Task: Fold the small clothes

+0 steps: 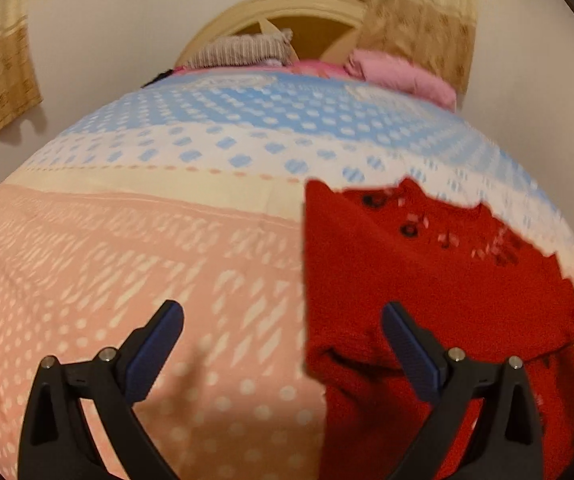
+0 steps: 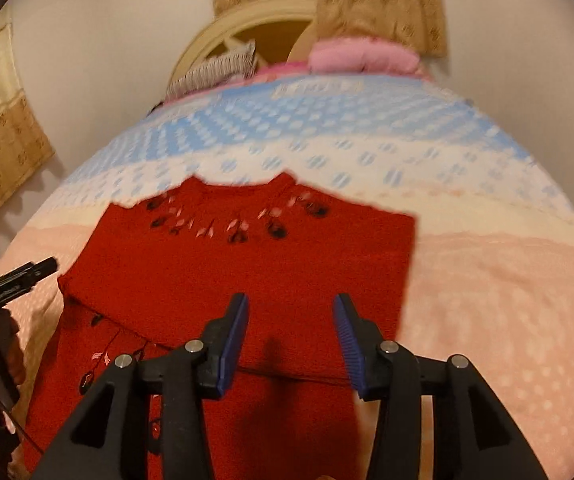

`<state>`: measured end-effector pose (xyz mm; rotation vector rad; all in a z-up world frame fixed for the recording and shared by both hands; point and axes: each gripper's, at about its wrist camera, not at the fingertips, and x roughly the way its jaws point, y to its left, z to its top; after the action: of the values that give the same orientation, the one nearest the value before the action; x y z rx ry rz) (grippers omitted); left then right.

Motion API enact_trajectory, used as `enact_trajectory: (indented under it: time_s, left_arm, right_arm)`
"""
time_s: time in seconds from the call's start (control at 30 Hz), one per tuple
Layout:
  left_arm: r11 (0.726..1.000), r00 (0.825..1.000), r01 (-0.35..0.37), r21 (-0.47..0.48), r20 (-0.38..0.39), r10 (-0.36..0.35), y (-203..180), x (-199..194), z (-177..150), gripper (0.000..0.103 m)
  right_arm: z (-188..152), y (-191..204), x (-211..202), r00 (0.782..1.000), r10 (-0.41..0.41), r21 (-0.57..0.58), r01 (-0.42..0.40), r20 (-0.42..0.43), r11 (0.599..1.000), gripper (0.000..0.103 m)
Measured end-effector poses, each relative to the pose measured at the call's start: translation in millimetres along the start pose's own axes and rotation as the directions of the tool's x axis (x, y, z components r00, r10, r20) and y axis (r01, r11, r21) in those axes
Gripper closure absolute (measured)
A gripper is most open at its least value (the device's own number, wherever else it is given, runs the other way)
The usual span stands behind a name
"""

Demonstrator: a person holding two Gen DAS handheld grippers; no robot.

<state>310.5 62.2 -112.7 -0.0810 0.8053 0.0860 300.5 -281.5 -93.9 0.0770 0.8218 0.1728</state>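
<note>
A red knitted top (image 2: pixel 247 264) with dark and pink embroidery round the neckline lies flat on the bed, its sides folded inward and a fold line crossing its lower part. My right gripper (image 2: pixel 291 314) hovers over the top's lower middle, open, with only cloth beneath the gap and nothing pinched. My left gripper (image 1: pixel 283 316) stands wide open at the left edge of the red top (image 1: pixel 427 272); its right finger (image 1: pixel 403 332) is over the cloth and its left finger over the bedspread. Part of the left gripper (image 2: pixel 15 280), held by a hand, shows at the left of the right wrist view.
The bedspread (image 1: pixel 127 248) is pink near me, then cream, then blue and white farther off. At the far end lie a grey striped garment (image 1: pixel 243 50) and a pink bundle (image 1: pixel 399 74) before a cream headboard (image 1: pixel 287 4). Beige curtains hang on the wall.
</note>
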Motion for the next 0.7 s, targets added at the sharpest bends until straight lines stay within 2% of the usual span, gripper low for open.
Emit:
enact_trajectory:
  time_s: [0.07,0.13,0.2,0.37,0.53,0.7]
  left_arm:
    - [0.998,0.999,-0.046,0.038,-0.023,0.047,-6,11,-5,0.001]
    - [0.996,0.997,-0.060,0.063,-0.037,0.063,-6,17,-11,0.001]
    - [0.997,0.998,-0.043,0.057,-0.036,0.045,-3,19,-13,0.001]
    - [0.993,0.997,-0.071,0.097,-0.011,0.073,-11,17,-16,0.000]
    - [0.988,0.996,-0.090,0.122,0.019,0.088,-15,12,-20,0.000]
    - [0.989,0.996,-0.086,0.120,0.016,0.084,-15,13,-20,0.000]
  right_arm:
    - [-5,-5,17,0.999,-0.006,0.026,0.007,-0.048,1.000,0.058]
    - [-14,-11,26,0.997,-0.027,0.030,0.029,-0.077,0.999,0.058]
    - [-22,-19,26,0.997,-0.026,0.036,0.028,-0.066,0.999,0.058]
    - [-30,-27,22,0.999,-0.002,0.053,0.004,-0.053,0.999,0.058]
    - [-33,-21,26,0.998,-0.037,0.026,0.038,-0.046,0.999,0.058]
    - [-35,-24,23,0.998,-0.031,0.042,0.033,-0.047,0.999,0.057]
